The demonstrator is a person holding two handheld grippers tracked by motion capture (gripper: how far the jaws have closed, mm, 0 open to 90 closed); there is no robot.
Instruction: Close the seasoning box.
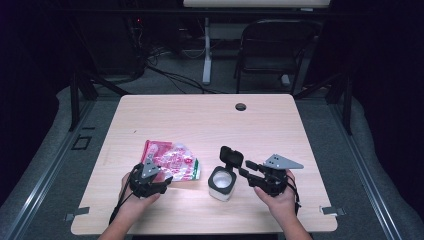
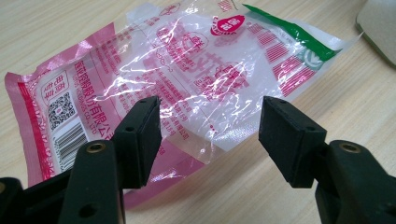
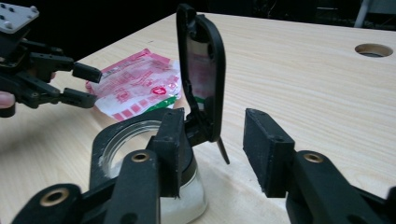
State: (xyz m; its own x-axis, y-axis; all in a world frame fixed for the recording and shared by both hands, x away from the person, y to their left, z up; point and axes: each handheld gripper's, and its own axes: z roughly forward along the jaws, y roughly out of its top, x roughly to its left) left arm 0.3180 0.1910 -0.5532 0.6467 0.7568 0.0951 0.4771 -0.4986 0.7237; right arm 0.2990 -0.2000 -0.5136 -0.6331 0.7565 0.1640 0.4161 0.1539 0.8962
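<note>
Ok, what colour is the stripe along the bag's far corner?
Green, on the pink-and-clear bag; the left gripper view shows it best.

Pale wood-grain rectangular surface (image 1: 260, 125), rounded corners, round cable hole (image 1: 241, 106) near far edge. On it: crinkled pink-and-clear plastic packet (image 1: 172, 161) with green corner, lying flat, left of centre; just beside, white square-bodied container (image 1: 221, 183) with black hinged lid (image 1: 231, 156) raised upright.
</note>
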